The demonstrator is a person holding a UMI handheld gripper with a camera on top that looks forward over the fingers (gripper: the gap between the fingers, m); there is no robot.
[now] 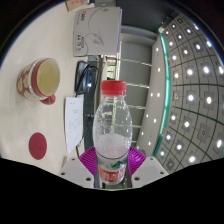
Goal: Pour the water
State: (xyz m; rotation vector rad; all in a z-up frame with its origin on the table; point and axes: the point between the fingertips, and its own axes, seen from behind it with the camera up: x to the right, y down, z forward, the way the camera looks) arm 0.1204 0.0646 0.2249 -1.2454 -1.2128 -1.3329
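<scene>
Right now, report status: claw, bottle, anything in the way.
Claw shut on bottle, upright, red cap on. Cup beyond, off to one side, standing on the table. Red disc and paper sheet lie nearer the claw.

The single view rides on the gripper [112,170] and looks forward along its fingers, angled down over the worktop [45,40]. It sits very close to the bottle [112,130], which fills the middle, while the wide lens bends the far worktop and a mug [42,78].
</scene>
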